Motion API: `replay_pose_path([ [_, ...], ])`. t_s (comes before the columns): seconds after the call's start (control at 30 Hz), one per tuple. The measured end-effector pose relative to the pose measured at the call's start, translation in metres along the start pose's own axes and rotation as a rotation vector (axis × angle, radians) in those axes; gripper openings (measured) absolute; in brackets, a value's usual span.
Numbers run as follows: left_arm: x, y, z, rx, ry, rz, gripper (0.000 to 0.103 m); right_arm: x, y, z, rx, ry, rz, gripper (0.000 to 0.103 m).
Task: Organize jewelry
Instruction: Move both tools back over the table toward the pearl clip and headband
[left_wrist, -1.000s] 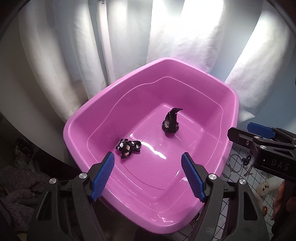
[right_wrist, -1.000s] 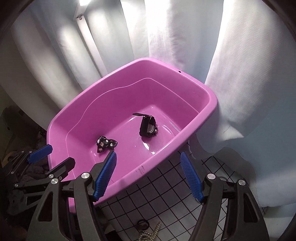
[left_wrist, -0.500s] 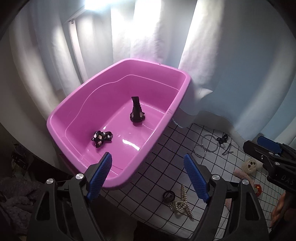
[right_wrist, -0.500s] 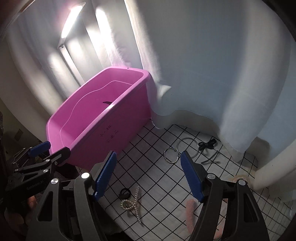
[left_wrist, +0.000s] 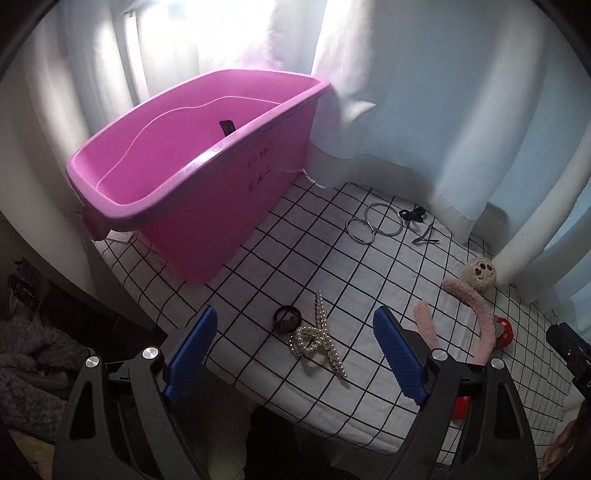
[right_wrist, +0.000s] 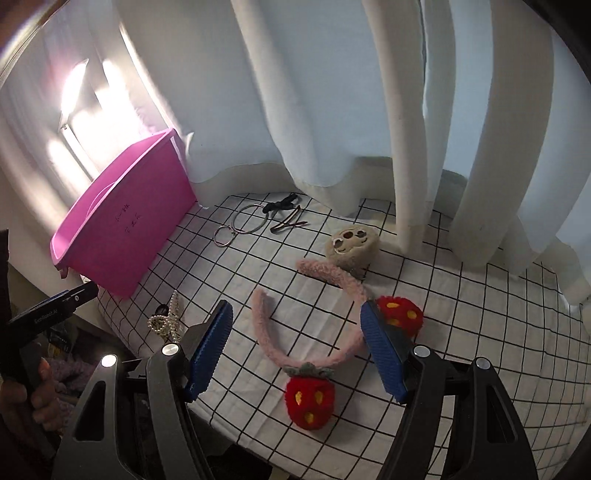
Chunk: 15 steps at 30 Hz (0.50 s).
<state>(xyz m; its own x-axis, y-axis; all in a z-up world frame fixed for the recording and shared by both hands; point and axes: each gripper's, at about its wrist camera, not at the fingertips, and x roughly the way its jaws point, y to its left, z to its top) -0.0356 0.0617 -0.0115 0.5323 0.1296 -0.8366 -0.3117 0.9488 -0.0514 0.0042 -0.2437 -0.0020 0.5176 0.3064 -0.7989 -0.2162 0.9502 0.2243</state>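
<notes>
A pink tub (left_wrist: 207, 184) stands at the table's left; it also shows in the right wrist view (right_wrist: 125, 221). A black clip (left_wrist: 226, 129) peeks over its rim. My left gripper (left_wrist: 295, 354) is open and empty above a pearl hair clip (left_wrist: 319, 338) and a black hair tie (left_wrist: 287, 318). My right gripper (right_wrist: 295, 347) is open and empty above a pink fuzzy headband (right_wrist: 325, 295) with red strawberries (right_wrist: 310, 402). Two metal rings (left_wrist: 375, 225), a black bow (left_wrist: 412, 214) and a thin hairpin (left_wrist: 424, 236) lie further back.
A white cloth with a black grid (left_wrist: 295, 266) covers the table. White curtains (right_wrist: 332, 110) hang behind it. A beige plush face (right_wrist: 352, 242) sits by the headband. The table's front edge drops off just below both grippers.
Both grippers have swung right and down, away from the tub's inside to the grid cloth. The jewelry on the table has come into view. Both stay open.
</notes>
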Motion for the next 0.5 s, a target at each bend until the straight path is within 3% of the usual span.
replay_pose_path([
  [0.27, 0.014, -0.006, -0.044, -0.011, 0.057, 0.032, 0.085, 0.001, -0.029, -0.049, 0.023, 0.005, 0.0, 0.071],
  [0.5, 0.03, 0.002, -0.057, 0.006, 0.063, 0.051, 0.085, 0.014, -0.035, -0.067, 0.096, 0.02, -0.015, 0.071],
])
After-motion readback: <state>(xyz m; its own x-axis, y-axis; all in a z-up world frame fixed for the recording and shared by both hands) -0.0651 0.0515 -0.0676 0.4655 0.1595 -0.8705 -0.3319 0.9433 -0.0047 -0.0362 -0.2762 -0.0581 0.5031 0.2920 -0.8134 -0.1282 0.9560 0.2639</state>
